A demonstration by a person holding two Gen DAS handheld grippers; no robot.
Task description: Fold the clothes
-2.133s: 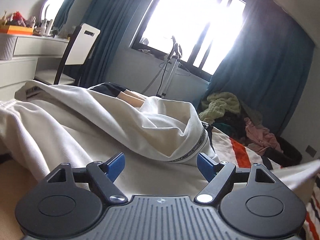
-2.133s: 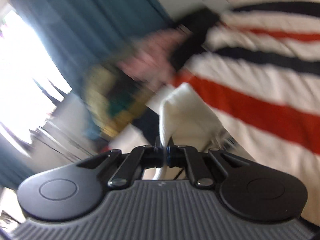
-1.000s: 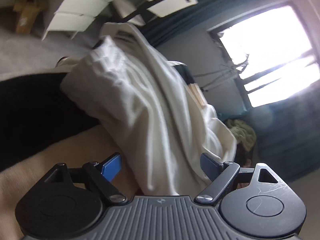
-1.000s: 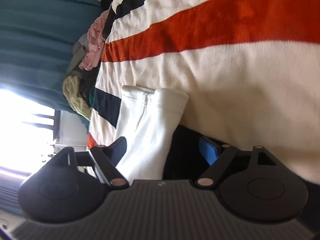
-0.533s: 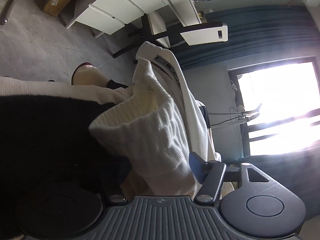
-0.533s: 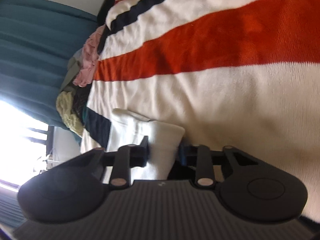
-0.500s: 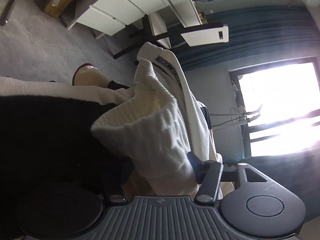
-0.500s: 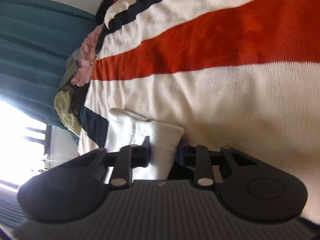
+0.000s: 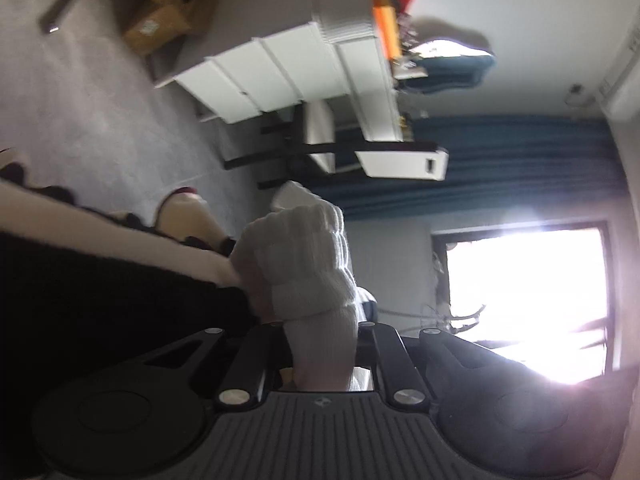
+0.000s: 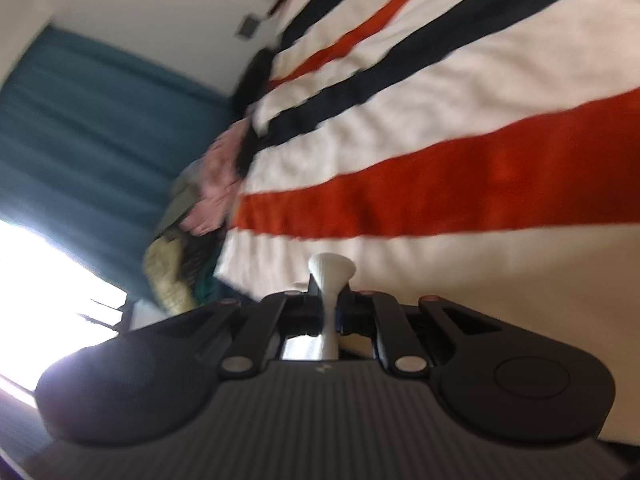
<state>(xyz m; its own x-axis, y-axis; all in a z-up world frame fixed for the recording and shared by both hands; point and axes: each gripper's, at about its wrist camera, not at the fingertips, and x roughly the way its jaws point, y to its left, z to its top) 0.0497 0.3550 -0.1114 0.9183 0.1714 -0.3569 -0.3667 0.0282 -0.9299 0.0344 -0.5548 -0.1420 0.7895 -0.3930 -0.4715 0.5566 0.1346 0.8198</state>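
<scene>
both wrist cams rolled sideways, close over bed; share window (image 9: 528, 300), curtains (image 10: 80, 140).

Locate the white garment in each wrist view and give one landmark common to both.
Left wrist: white garment bunched at centre, clamped in the left gripper.
Right wrist: a thin pinch of it at lower centre, in the right gripper.
Shared landmark: teal curtain.

The white garment (image 9: 304, 272) is mostly hidden behind the left tongs (image 9: 320, 344) (right view motion-blurred throughout)
</scene>
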